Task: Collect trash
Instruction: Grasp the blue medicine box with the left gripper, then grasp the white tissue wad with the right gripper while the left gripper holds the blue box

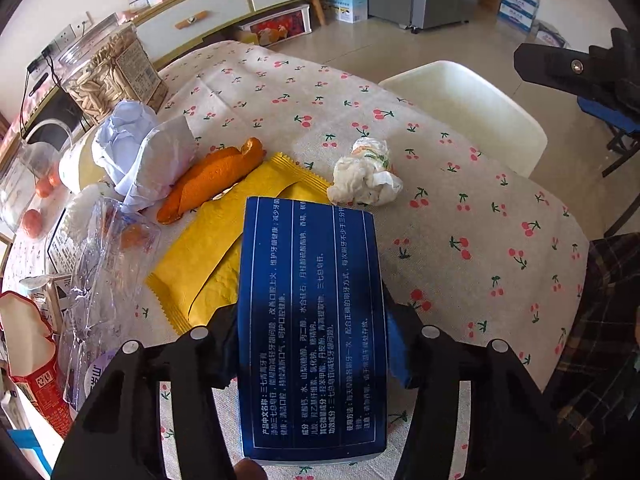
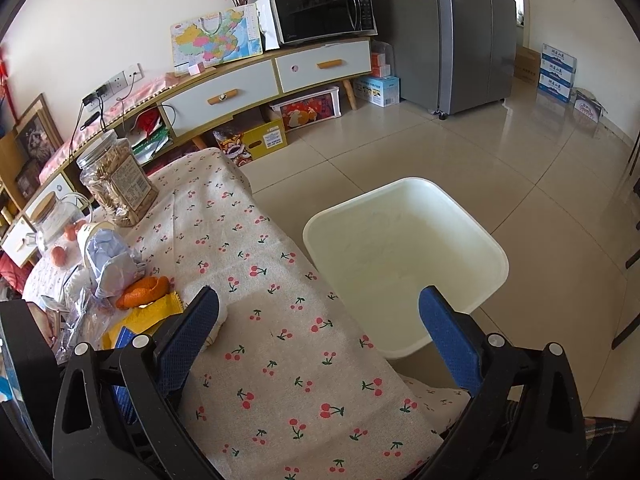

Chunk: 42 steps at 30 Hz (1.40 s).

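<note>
White Chinese words are printed on the blue box (image 1: 312, 328) held between the fingers of the left claw (image 1: 312, 360). "产品中文名称:三七膏牙膏" can be read there. Words elsewhere are too small to be read.

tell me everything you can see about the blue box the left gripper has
The dark blue rectangular cardboard box is long and flat-faced, printed with white Chinese text in columns split by thin white lines. It looks intact and closed. The left gripper is shut on its long sides, holding it lengthwise, pointing away from the camera. Its far end overlaps the crinkled yellow foil wrapper on the cherry-print tablecloth; whether it touches them is unclear.
</note>
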{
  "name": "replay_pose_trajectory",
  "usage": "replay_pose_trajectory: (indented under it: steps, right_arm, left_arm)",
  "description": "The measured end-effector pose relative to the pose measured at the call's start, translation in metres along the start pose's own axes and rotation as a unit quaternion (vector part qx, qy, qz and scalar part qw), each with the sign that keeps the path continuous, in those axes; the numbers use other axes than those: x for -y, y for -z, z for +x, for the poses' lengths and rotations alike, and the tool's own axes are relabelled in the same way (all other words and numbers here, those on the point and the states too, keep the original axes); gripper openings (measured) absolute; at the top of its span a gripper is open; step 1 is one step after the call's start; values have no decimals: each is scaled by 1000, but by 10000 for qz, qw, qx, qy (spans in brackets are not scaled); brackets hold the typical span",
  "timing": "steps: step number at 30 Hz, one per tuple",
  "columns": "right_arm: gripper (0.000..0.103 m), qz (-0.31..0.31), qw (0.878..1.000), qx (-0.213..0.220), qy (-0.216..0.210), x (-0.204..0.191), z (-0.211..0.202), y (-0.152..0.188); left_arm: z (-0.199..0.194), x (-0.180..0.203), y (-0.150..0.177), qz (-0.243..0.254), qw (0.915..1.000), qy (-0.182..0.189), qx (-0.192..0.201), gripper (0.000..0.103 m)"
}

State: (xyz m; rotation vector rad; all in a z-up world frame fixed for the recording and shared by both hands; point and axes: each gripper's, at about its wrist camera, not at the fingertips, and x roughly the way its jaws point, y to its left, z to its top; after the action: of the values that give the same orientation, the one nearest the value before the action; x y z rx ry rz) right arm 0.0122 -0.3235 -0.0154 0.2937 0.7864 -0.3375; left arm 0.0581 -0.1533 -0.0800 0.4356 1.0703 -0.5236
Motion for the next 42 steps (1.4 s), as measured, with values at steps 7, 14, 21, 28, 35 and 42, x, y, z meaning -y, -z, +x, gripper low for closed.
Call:
replay_pose_trajectory:
  steps: [7,14,21,28,35,42]
  right_arm:
    - [96,-266,9992,-285,-17,-14,12,7]
    - [96,-614,9968,-489,-126,-38,22,15]
    - [96,-753,9931,-849,-301,-49,38,23]
    - [96,-948,9883,-1074,-532,-74,58,27]
    - [86,-601,9819,-1619,-778,-87,93,24]
    - [43,-1153,9819,-1359,-641,-108,90,26]
  left_arm:
    - [-11,-17,25,-656,9978,35,6,55]
    - [-20,-41,49,-1456,9892,-127,-91,55]
    - [-30,-62,76,-1961,9802,-264,4,55]
    - [-35,-71,82,-2037,9784,-319,153,55]
    - [-43,-78,91,-2087,9769,-337,299,55]
    - [-46,-86,94,-2261,9725,-385,397,55]
